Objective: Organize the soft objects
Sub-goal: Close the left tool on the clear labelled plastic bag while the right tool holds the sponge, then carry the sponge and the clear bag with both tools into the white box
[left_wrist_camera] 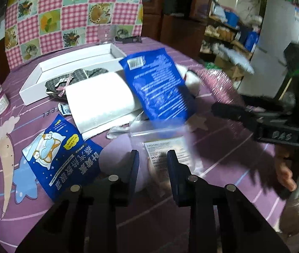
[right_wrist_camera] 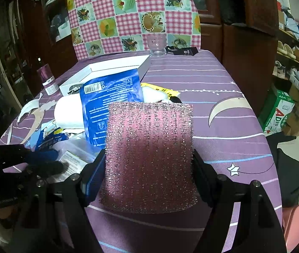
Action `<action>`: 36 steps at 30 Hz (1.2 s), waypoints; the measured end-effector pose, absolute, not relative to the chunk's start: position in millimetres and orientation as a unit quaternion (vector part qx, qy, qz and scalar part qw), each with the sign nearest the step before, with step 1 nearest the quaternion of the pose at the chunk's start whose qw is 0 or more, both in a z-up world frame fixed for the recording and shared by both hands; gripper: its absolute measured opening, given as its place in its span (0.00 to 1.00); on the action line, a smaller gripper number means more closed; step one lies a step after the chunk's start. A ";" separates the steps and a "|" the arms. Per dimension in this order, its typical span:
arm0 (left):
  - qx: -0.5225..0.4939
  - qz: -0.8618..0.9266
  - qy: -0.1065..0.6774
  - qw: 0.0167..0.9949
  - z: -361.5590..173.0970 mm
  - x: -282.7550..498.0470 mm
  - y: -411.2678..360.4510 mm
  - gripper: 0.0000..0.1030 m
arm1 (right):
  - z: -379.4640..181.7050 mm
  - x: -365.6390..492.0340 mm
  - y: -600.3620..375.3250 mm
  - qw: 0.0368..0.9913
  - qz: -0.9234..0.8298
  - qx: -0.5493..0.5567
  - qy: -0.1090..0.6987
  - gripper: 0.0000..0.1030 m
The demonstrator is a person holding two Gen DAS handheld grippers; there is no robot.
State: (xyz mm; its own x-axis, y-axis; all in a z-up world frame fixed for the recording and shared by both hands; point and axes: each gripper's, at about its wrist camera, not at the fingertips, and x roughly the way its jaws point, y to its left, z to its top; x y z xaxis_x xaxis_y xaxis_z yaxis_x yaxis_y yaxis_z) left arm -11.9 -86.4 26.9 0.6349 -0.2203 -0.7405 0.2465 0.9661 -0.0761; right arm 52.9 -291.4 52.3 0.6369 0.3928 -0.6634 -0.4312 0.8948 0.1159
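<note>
The right gripper (right_wrist_camera: 149, 164) holds the pink sponge (right_wrist_camera: 149, 154), long axis pointing far; the left gripper (left_wrist_camera: 152, 162) is narrow around a clear bag (left_wrist_camera: 166, 145).

The table's cloth (right_wrist_camera: 223, 88) is purple with thin pale stripes, cream moons and white stars. Toward its far edge lie a white box (left_wrist_camera: 43, 67) and a blue packet (left_wrist_camera: 160, 84) printed in white, before a chair cover (right_wrist_camera: 132, 14) checked pink and white with fruit pictures. A glittery pink sponge (right_wrist_camera: 149, 154) sits near the front edge, and a dark blue packet (left_wrist_camera: 62, 156) with a cartoon dog lies near the left edge.
</note>
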 end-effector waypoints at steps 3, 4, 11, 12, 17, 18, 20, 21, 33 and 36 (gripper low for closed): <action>0.030 -0.125 0.407 0.904 25.3 -12.6 -90.3 0.26 | 51.5 52.7 -291.0 0.904 0.227 -0.029 0.361 0.73; 0.032 -0.125 0.407 0.904 25.1 -12.7 -90.9 0.25 | 51.5 52.7 -291.0 0.904 0.227 -0.029 0.360 0.73; 0.043 -0.123 0.403 0.906 24.3 -14.0 -92.3 0.09 | 52.0 53.2 -291.5 0.905 0.228 -0.030 0.357 0.73; 0.042 -0.126 0.403 0.906 24.5 -14.3 -92.6 0.08 | 52.2 53.4 -292.0 0.906 0.228 -0.030 0.355 0.73; 0.037 -0.126 0.394 0.910 28.2 -17.3 -91.0 0.03 | 54.3 52.1 -292.8 0.910 0.224 -0.030 0.348 0.73; 0.031 -0.125 0.391 0.911 30.4 -18.8 -89.1 0.03 | 54.2 51.7 -292.9 0.910 0.223 -0.030 0.347 0.73; 0.026 -0.124 0.386 0.914 34.1 -20.1 -86.6 0.03 | 54.2 53.0 -291.8 0.909 0.225 -0.031 0.349 0.73; 0.022 -0.120 0.383 0.916 36.6 -21.1 -84.4 0.03 | 53.7 54.0 -290.8 0.908 0.227 -0.033 0.351 0.73; -0.027 -0.087 0.363 0.927 69.6 -39.4 -49.8 0.03 | 75.4 54.5 -293.9 0.880 0.256 -0.009 0.400 0.73; -0.034 -0.080 0.347 0.934 89.9 -44.7 -40.7 0.03 | 92.0 58.1 -295.5 0.873 0.264 0.010 0.411 0.73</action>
